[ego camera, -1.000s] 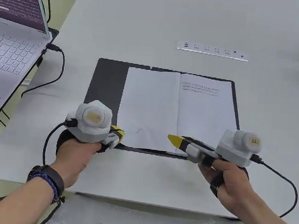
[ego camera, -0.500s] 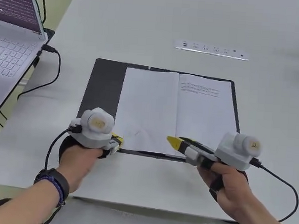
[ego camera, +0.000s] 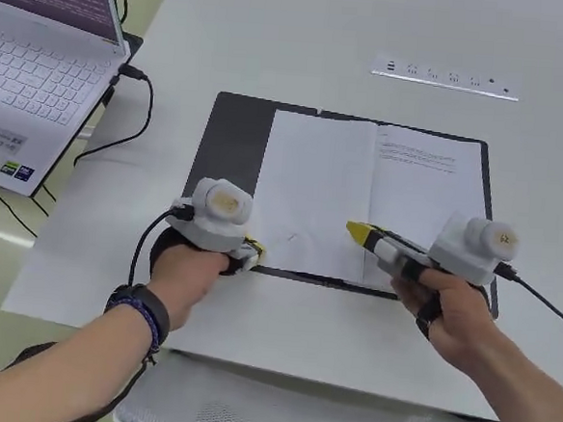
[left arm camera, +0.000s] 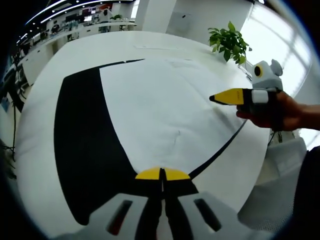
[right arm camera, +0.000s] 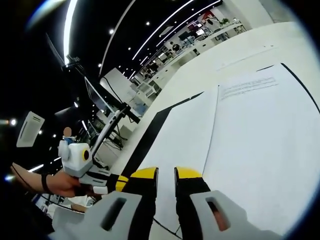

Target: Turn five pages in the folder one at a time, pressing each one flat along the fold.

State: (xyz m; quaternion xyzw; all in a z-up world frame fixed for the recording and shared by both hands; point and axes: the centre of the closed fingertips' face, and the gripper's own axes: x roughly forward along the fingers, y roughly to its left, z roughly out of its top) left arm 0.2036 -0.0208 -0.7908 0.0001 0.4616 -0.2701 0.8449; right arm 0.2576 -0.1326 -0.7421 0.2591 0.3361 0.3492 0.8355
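folder [ego camera: 233, 150] on table [ego camera: 274, 37] centre | laptop [ego camera: 41, 59] to its left | power strip [ego camera: 445, 78] behind it

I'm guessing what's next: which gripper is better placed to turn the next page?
Probably the right gripper: it's at the fold, beside the printed page. The left gripper sits at a corner of the blank page.

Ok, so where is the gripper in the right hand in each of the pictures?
Head view: the right gripper is right of centre, its yellow tip over the lower white pages, near the fold.
Left gripper view: it is at the right, with its yellow tip pointing left.
Right gripper view: it is at bottom centre, jaws a little apart.
Shared landmark: the black folder cover beside the pages.
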